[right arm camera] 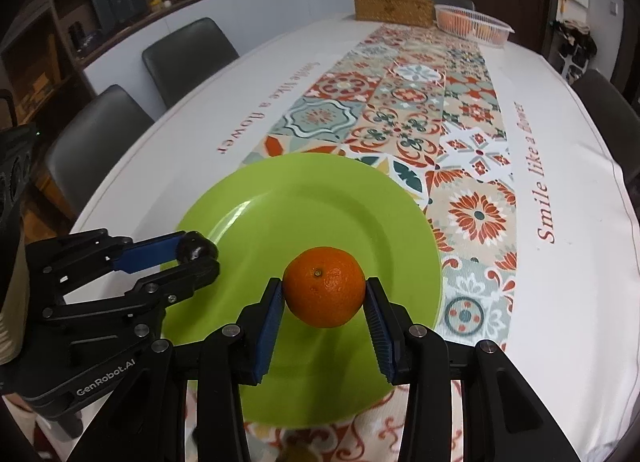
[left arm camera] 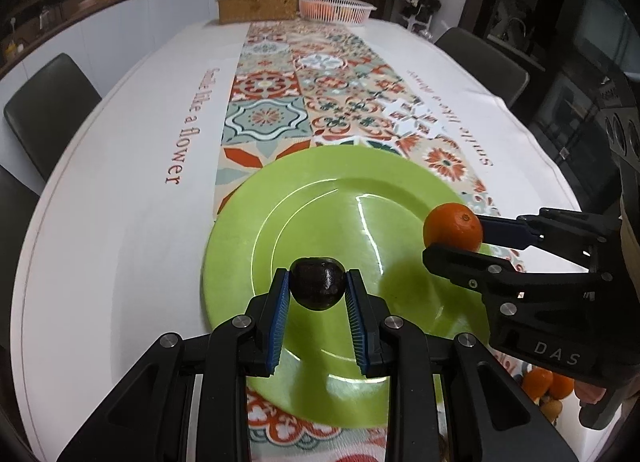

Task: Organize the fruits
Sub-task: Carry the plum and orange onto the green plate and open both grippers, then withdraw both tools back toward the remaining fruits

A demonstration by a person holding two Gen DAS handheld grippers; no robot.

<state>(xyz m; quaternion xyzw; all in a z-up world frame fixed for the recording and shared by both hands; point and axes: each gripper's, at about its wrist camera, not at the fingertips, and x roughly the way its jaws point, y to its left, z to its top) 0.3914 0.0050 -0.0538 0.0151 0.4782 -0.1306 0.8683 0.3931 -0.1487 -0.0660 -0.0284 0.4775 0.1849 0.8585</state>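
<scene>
Both fruits are in hand but neither is set down yet: the left claw (left arm camera: 318,288) is closed on a small dark round fruit (left arm camera: 318,282), perhaps a plum, and the right claw (right arm camera: 324,298) is clamped on a mandarin (right arm camera: 324,292), both held above the bare green plate (left arm camera: 320,221). More oranges (left arm camera: 546,382) show near the counter's (left arm camera: 120,221) edge, so sorting seems barely begun. The plate lies on a patterned runner (left arm camera: 280,101) with nothing blocking it; a wicker box (left arm camera: 258,7) and a white plastic basket (left arm camera: 336,7) stand well apart at the far end.
</scene>
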